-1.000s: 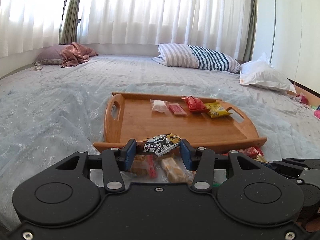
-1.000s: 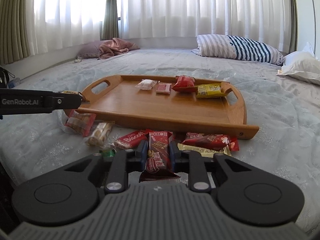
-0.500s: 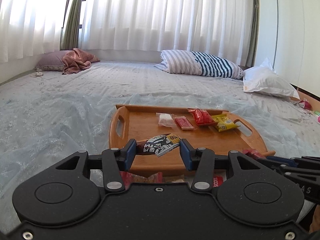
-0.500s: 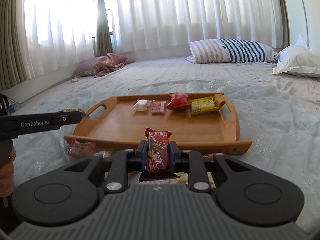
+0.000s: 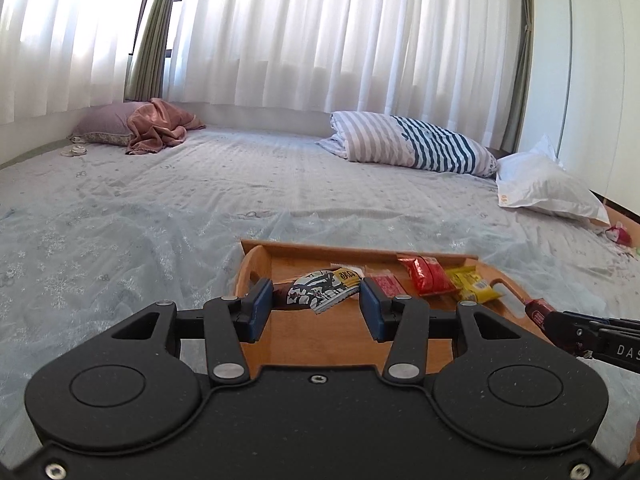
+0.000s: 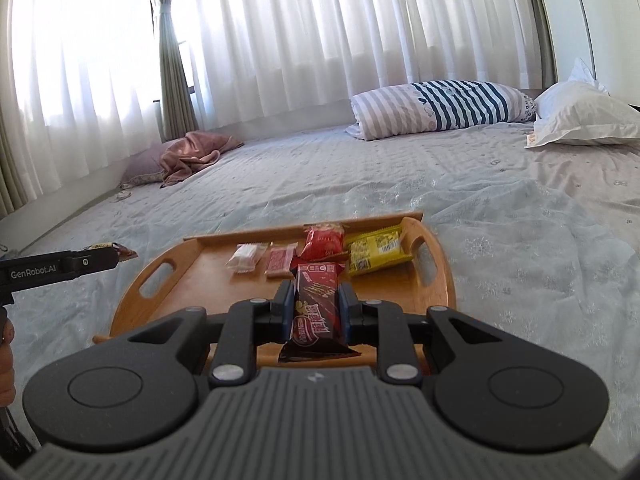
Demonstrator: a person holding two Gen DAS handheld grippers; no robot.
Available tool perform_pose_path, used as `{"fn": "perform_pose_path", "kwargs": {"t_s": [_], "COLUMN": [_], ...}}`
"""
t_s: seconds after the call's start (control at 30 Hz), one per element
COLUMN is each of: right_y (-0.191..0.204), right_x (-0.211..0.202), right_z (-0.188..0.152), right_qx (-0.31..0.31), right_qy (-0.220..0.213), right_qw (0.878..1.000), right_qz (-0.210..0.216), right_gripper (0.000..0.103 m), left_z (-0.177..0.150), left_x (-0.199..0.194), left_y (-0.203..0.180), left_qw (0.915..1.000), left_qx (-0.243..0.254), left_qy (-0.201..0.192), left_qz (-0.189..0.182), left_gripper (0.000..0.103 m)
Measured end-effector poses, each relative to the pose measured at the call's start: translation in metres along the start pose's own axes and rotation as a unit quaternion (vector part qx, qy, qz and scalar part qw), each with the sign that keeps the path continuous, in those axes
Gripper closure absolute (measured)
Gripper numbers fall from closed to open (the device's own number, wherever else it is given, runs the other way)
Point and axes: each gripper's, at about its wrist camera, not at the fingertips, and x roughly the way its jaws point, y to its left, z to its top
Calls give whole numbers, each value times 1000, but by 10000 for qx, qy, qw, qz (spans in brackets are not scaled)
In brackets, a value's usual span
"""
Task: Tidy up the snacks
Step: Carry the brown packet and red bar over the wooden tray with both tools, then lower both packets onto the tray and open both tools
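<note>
A wooden tray [image 5: 320,340] [image 6: 152,300] lies on the bed. At its far end sit a clear white packet [image 6: 246,257], a pink packet [image 6: 280,260], a red packet [image 6: 325,240] and a yellow packet [image 6: 374,250]. My left gripper [image 5: 316,308] is shut on a black-and-white snack packet [image 5: 324,290], held crosswise above the tray's near left part. My right gripper [image 6: 316,304] is shut on a dark red biscuit packet [image 6: 316,304], held above the tray's near edge. The right gripper's tip shows in the left wrist view [image 5: 560,320].
The pale blue bedspread [image 5: 160,220] surrounds the tray. A striped pillow [image 5: 412,148] and a white pillow [image 5: 544,188] lie far right, a pink blanket [image 5: 158,128] on a mauve pillow far left. White curtains hang behind. A small red item [image 5: 618,234] lies at the bed's right edge.
Both grippers have risen and moved forward over the tray, each still holding its packet. The loose snacks in front of the tray have dropped out of sight.
</note>
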Motion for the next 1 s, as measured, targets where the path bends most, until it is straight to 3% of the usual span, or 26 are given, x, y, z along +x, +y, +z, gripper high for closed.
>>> {"fn": "perform_pose_path", "kwargs": {"t_s": [0.33,0.8,1.0], "right_y": [-14,-19,-17], "right_x": [38,104,126], "right_z": [19,35,32], "right_qx": [177,837,987], "right_qy": [121,796,1109], "right_qw": [9997,9929,9885], "right_qz": [-144,295,281], "right_gripper": [75,75,75], "left_z": [24,34,30], "left_x": [53,143,171], "left_y": [7,4,4], "left_qw": [9997,9963,9938], "left_qx": [-38,-207,-257], "left_qy": [239,822,1040], "left_qz": [-54,159,314], "left_gripper": [58,58,58]}}
